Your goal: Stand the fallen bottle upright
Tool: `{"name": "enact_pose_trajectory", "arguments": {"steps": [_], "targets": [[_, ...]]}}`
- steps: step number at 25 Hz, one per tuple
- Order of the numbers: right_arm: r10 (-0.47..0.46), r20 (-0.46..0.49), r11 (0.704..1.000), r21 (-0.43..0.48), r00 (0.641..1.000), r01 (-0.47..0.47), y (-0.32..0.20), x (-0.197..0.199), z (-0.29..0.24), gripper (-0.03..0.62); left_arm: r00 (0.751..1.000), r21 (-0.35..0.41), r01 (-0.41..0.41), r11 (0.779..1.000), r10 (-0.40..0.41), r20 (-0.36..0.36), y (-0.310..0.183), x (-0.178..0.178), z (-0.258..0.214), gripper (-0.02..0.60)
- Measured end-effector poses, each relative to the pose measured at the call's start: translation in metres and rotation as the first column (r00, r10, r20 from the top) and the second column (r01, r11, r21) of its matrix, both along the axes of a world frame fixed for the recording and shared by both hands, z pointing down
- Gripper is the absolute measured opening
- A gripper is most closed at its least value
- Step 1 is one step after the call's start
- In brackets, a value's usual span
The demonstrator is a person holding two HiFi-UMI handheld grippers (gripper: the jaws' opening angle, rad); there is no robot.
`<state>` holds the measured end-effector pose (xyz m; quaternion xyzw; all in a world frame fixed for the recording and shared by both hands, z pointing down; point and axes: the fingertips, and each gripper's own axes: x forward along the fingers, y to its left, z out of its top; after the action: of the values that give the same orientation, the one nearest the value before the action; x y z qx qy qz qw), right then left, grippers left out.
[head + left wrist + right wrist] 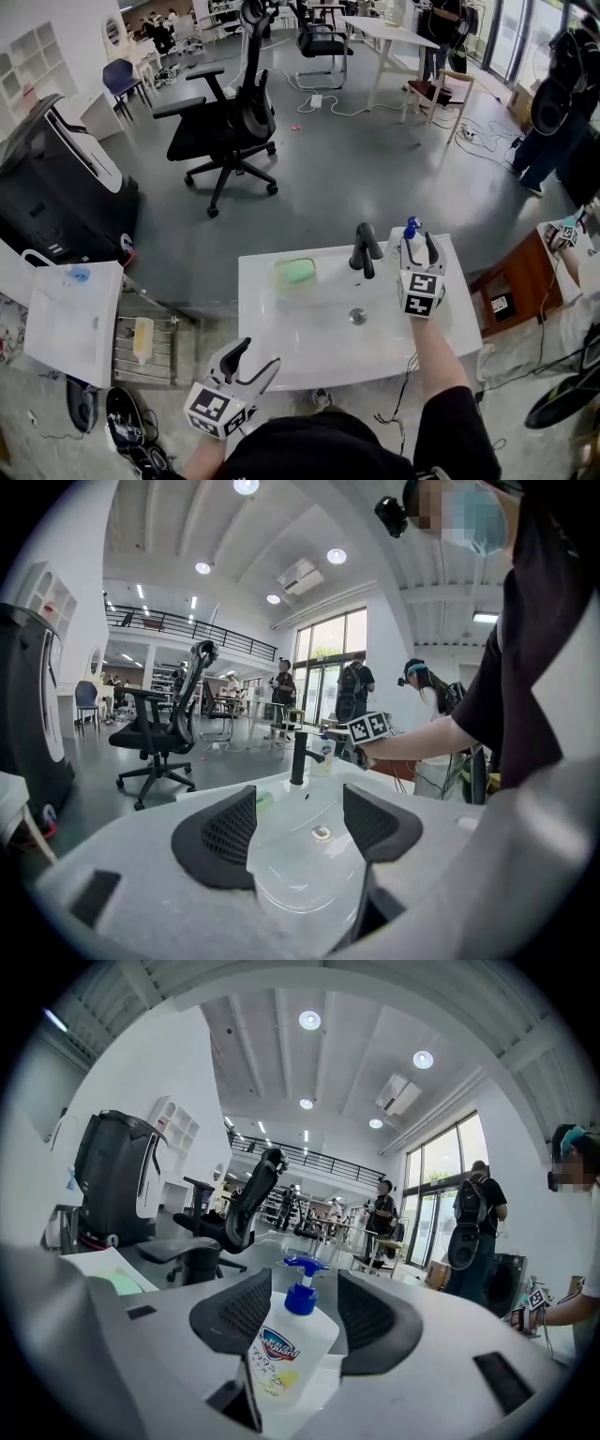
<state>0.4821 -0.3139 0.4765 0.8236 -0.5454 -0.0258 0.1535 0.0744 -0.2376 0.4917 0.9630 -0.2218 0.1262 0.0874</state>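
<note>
A white soap bottle with a blue pump (pixel 291 1335) stands nearly upright, leaning slightly, on the back right rim of the white sink (pixel 309 323). My right gripper (pixel 302 1283) is around it: the bottle's wide body fills the gap between both pads, label toward the camera. In the head view only the blue pump of the bottle (pixel 411 225) shows between the jaws of the right gripper (pixel 418 246). My left gripper (pixel 261 353) hangs open and empty before the sink's front edge. In its own view the left gripper (pixel 298 799) faces the basin.
A black faucet (pixel 364 248) rises just left of the bottle. A green sponge (pixel 295 272) lies at the sink's back left. A white side table (pixel 70 319) stands left, a wooden cabinet (pixel 511 281) right, an office chair (pixel 225 122) beyond. People stand at the far right.
</note>
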Motion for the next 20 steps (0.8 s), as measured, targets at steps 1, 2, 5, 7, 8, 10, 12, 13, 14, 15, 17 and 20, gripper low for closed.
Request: {"name": "enact_pose_trajectory", "arguments": {"steps": [1,2,5,7,8,10,12,13,14,15,17,20], "targets": [[-0.001,0.002,1.000,0.004,1.000,0.001,0.001,-0.002,-0.002,0.219,1.000,-0.001,0.001,1.000,-0.001,-0.002,0.000,-0.002,0.000,0.304],[-0.003,0.004,1.000,0.008,1.000,0.003,0.003,-0.005,-0.004,0.219,1.000,-0.004,0.002,1.000,-0.002,-0.005,0.000,-0.004,0.000,0.304],[0.001,0.014,1.000,0.028,1.000,-0.001,0.010,-0.012,-0.013,0.219,1.000,-0.007,-0.008,1.000,0.008,-0.018,0.000,-0.007,-0.002,0.304],[0.007,0.023,0.999,0.046,1.000,-0.008,0.017,-0.017,-0.018,0.219,0.999,0.000,-0.023,1.000,0.023,-0.026,0.000,-0.006,-0.005,0.304],[0.007,0.027,0.998,0.055,1.000,-0.009,0.022,-0.021,-0.021,0.218,0.999,0.002,-0.030,1.000,0.030,-0.031,0.001,-0.006,-0.006,0.304],[0.003,0.035,0.997,0.078,0.999,-0.005,0.031,-0.031,-0.029,0.193,0.998,0.003,-0.043,0.999,0.043,-0.042,0.002,-0.007,-0.007,0.304],[0.001,0.042,0.995,0.101,0.999,-0.005,0.042,-0.040,-0.038,0.167,0.997,0.010,-0.060,0.998,0.061,-0.050,0.003,-0.008,-0.009,0.304],[0.002,0.046,0.994,0.111,0.999,-0.007,0.047,-0.044,-0.041,0.161,0.996,0.012,-0.069,0.998,0.069,-0.054,0.004,-0.009,-0.011,0.304],[0.003,0.049,0.993,0.120,0.999,-0.009,0.053,-0.048,-0.045,0.144,0.995,0.015,-0.077,0.997,0.077,-0.057,0.004,-0.010,-0.012,0.304],[0.003,0.051,0.992,0.126,0.999,-0.009,0.058,-0.053,-0.048,0.122,0.995,0.020,-0.083,0.996,0.084,-0.059,0.004,-0.011,-0.014,0.304],[0.003,0.059,0.990,0.138,0.998,-0.011,0.069,-0.063,-0.052,0.085,0.993,0.032,-0.096,0.995,0.097,-0.063,0.005,-0.014,-0.017,0.296],[0.008,0.100,0.988,0.154,0.995,-0.023,0.089,-0.079,-0.056,0.006,0.990,0.049,-0.119,0.992,0.122,-0.072,0.007,-0.018,-0.020,0.278]]}}
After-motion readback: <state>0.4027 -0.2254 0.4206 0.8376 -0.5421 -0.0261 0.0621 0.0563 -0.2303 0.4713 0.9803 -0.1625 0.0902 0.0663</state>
